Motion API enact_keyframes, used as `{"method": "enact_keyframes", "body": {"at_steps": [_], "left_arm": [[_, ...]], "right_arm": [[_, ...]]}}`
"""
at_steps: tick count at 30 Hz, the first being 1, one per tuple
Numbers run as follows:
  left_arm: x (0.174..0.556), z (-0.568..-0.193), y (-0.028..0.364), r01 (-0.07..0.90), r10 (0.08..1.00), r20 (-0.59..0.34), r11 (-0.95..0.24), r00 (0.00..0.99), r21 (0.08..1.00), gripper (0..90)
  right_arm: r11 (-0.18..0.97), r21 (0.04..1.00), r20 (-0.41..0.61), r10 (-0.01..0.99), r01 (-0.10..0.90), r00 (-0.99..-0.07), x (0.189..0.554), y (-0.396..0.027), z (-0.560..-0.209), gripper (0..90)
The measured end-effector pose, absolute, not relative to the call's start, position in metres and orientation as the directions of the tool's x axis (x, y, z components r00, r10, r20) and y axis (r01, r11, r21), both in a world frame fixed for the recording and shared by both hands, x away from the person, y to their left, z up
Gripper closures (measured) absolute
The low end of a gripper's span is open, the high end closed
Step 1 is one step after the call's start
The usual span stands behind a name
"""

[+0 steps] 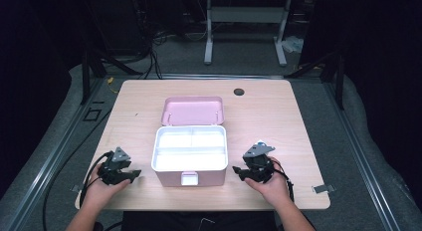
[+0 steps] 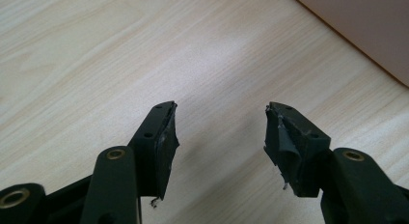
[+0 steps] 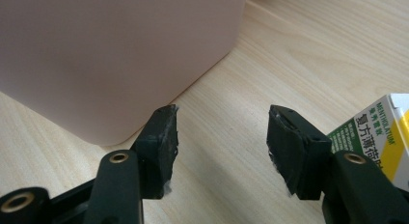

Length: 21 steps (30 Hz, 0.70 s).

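Pink box (image 1: 189,164) open at table (image 1: 278,116) centre, my left gripper (image 2: 219,132) and right gripper (image 3: 222,137) flanking it — jaws wide, nothing held — carton (image 3: 381,132) beside the right.

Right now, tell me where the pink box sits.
In the high view, the pink box sits mid-table, lid open, between the left gripper and right gripper.
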<state>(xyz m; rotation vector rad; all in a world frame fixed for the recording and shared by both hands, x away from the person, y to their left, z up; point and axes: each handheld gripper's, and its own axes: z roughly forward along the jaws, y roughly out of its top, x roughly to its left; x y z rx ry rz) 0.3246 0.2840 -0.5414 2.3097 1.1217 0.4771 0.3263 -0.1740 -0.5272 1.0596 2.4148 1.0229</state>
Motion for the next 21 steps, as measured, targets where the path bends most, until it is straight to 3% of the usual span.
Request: {"method": "enact_keyframes", "body": {"at_steps": [21], "left_arm": [[0.323, -0.5398, 0.282, 0.63, 0.779, 0.018, -0.52, 0.627, 0.577, 47.2]], "right_arm": [[0.46, 0.717, -0.001, 0.752, 0.524, -0.659, 0.3248, -0.179, -0.5243, 43.8]]}}
